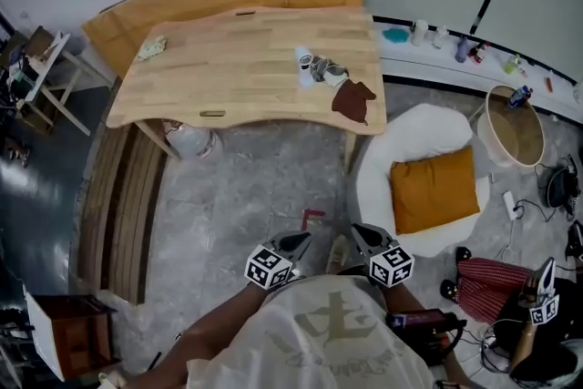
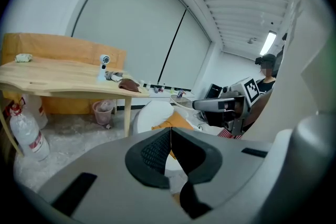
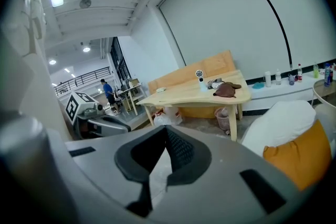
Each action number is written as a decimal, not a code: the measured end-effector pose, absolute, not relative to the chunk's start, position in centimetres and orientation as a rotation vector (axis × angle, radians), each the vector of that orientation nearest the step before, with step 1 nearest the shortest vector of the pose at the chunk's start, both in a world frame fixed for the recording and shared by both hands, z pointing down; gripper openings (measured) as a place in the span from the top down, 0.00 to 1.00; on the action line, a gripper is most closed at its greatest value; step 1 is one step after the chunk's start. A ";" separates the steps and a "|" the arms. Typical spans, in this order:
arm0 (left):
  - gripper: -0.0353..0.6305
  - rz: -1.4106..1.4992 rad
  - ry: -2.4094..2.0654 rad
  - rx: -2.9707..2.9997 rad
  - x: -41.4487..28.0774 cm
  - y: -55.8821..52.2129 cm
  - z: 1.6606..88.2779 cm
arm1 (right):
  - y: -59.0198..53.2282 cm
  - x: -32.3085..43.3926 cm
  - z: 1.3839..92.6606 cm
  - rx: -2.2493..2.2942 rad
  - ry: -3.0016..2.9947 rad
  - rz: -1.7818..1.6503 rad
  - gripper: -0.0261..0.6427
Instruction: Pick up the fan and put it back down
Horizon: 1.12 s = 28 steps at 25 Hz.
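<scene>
The fan (image 1: 305, 61) is small and white and stands on the right part of the wooden table (image 1: 228, 73), far ahead of me. In the left gripper view the fan (image 2: 104, 60) is upright on the table (image 2: 52, 78). The right gripper view has the fan (image 3: 199, 75) at the far side of the table (image 3: 178, 96). My left gripper (image 1: 296, 241) and right gripper (image 1: 363, 237) hang side by side over the floor, well short of the table. Both are shut with nothing between the jaws. The left gripper's (image 2: 170, 131) and the right gripper's (image 3: 167, 131) pads meet.
A brown cloth (image 1: 353, 100) and small items lie beside the fan. A white beanbag with an orange cushion (image 1: 434, 189) sits right of the table. A water bottle (image 1: 189, 139) and a pink bin (image 2: 103, 111) stand under the table. Wooden planks (image 1: 118, 205) lie on the left.
</scene>
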<state>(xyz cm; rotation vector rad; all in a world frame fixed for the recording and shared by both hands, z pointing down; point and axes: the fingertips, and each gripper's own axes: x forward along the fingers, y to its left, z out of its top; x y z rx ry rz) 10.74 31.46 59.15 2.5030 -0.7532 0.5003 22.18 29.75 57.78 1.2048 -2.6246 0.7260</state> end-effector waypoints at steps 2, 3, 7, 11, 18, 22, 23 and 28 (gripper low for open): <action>0.93 0.500 -0.756 2.505 11.6 29.9 58.9 | 27.9 22.7 57.8 1.190 -2.626 0.730 0.94; 0.93 0.501 -0.758 2.504 12.1 29.1 58.9 | 27.0 22.9 57.8 1.181 -2.628 0.730 0.94; 0.93 0.508 -0.770 2.502 13.4 26.4 58.1 | 24.0 23.1 57.1 1.128 -2.637 0.722 0.94; 0.93 0.506 -0.821 2.489 14.2 23.7 58.0 | 21.3 23.6 57.2 1.073 -2.656 0.723 0.94; 0.93 0.472 -0.916 2.441 13.9 21.3 57.1 | 18.4 25.2 56.3 1.059 -2.658 0.725 0.94; 0.93 0.462 -0.989 2.402 13.5 18.2 58.1 | 15.3 25.9 57.5 1.036 -2.663 0.739 0.94; 0.93 0.459 -1.005 2.391 13.2 17.8 58.2 | 14.8 25.9 57.7 1.029 -2.660 0.743 0.94; 0.93 0.455 -1.010 2.359 12.2 16.2 59.0 | 13.3 25.5 58.1 1.033 -2.635 0.760 0.94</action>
